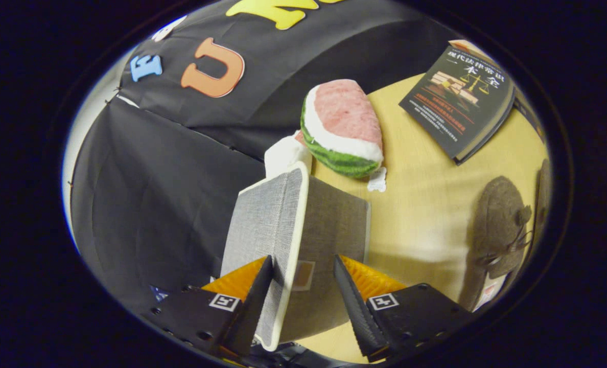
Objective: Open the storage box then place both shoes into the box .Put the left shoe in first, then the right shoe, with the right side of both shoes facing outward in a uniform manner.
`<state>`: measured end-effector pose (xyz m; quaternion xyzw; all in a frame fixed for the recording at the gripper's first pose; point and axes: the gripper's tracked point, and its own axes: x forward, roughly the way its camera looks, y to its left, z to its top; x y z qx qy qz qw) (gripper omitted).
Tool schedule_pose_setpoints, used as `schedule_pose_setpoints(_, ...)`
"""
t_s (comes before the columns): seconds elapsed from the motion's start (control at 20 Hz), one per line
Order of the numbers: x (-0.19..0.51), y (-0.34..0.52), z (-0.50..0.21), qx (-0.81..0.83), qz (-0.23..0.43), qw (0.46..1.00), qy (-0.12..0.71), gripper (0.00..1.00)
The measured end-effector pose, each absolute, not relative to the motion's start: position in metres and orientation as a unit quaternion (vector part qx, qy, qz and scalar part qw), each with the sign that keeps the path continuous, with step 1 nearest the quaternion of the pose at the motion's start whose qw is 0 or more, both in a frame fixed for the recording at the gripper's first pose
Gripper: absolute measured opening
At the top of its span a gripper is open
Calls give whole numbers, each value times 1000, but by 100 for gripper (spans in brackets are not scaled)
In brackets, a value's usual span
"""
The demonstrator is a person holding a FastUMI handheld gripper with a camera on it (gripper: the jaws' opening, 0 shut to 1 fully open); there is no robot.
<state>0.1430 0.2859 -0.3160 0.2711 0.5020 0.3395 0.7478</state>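
Observation:
The grey fabric storage box's lid [270, 220] stands raised on edge, and its white-piped rim runs down between my gripper's [303, 263] fingers. The left finger [262, 286] lies against the lid's lighter outer face. The right finger [347, 286] sits a gap away from the rim, in front of the darker grey inner face [334, 225]. The fingers stand apart, wider than the rim. A brown felt shoe [503, 230] with a lace lies on the wooden table [426, 204] to the right of the fingers. A second brown shoe [542, 194] lies just beyond it, mostly cut off.
A watermelon-slice plush [342, 128] lies beyond the lid, with a white crumpled thing [283, 153] beside it. A dark book [459, 102] lies at the table's far side. The booth's black cloth wall hangs to the left.

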Motion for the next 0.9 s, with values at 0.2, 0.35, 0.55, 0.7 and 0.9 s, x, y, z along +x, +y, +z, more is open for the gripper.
schedule_pose_setpoints(0.2, 140, 297, -302, 268, 342, 755, 491, 43)
schedule_pose_setpoints(0.35, 140, 298, -299, 249, 325, 764, 499, 14)
schedule_pose_setpoints(0.55, 141, 295, -282, 248, 303, 771, 502, 1)
schedule_pose_setpoints(0.7, 138, 301, -249, 266, 315, 767, 493, 1)
schedule_pose_setpoints(0.9, 129, 320, -198, 281, 333, 757, 487, 0)
